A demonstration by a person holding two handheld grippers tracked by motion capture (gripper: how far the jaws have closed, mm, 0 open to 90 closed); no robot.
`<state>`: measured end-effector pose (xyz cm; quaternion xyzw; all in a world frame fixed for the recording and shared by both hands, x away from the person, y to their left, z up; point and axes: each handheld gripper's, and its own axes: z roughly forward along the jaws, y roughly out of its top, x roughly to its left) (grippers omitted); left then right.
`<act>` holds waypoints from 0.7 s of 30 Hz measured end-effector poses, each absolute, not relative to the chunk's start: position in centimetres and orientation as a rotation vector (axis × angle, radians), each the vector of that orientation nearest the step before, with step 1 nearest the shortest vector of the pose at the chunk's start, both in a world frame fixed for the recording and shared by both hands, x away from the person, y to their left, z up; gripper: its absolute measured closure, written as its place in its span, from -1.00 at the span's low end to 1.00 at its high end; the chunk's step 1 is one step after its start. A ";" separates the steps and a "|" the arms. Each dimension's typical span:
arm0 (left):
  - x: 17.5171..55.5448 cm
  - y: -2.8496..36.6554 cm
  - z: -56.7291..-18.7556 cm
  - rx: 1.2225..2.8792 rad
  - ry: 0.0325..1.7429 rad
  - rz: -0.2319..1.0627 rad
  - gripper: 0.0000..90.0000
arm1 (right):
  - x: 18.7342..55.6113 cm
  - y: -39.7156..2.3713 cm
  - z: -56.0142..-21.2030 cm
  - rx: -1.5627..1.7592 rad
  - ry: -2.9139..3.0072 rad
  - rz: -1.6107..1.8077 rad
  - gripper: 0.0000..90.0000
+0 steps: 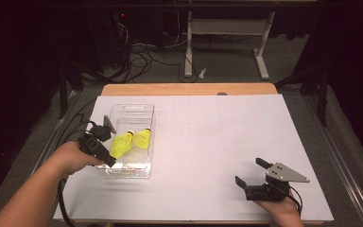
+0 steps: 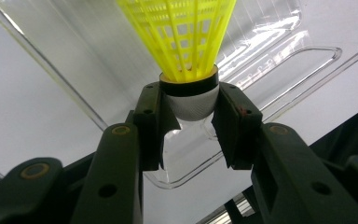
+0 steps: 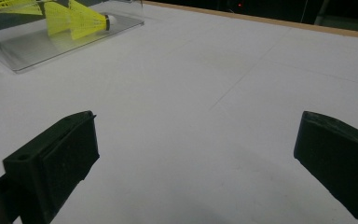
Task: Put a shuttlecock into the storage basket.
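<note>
White table (image 1: pixel 227 142): shuttlecock (image 2: pixel 182 42) clamped above tray (image 1: pixel 123 111).

left gripper (image 2: pixel 193 119) | clamps shuttlecock (image 2: pixel 186 56) cork | over clear tray (image 2: pixel 279 60), seemingly

- White table (image 1: pixel 208 142) spreads wide, wooden edge (image 1: pixel 189 89) along its far side
- Grey floor behind carries tangled black cables (image 1: pixel 139 56)
- White desk frame (image 1: pixel 227 38) stands beyond (legs visible)

The top of the yellow shuttlecock (image 2: pixel 179 37) is cut off by the picture's edge. The clear box (image 3: pixel 51 44) runs off the corner in the right gripper view. The box's near end is hidden behind the left gripper (image 1: pixel 109 162).
</note>
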<state>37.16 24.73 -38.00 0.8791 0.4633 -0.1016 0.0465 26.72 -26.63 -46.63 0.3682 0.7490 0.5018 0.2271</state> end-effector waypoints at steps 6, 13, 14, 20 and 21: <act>37.3 24.8 -38.6 2.680 1.431 -0.328 0.44 | 26.7 -26.6 -46.6 1.014 2.064 1.381 -0.99; 37.4 24.9 -39.3 2.669 1.451 -0.338 0.44 | 26.7 -26.7 -46.6 1.013 2.064 1.381 -0.99; 37.4 24.9 -39.4 2.667 1.454 -0.339 0.43 | 26.8 -26.7 -46.6 1.013 2.064 1.381 -0.99; 37.5 24.7 -39.7 2.674 1.452 -0.340 0.44 | 26.7 -26.7 -46.6 1.014 2.064 1.381 -0.99; 37.5 24.6 -39.7 2.670 1.455 -0.338 0.43 | 26.7 -26.7 -46.6 1.014 2.063 1.382 -0.99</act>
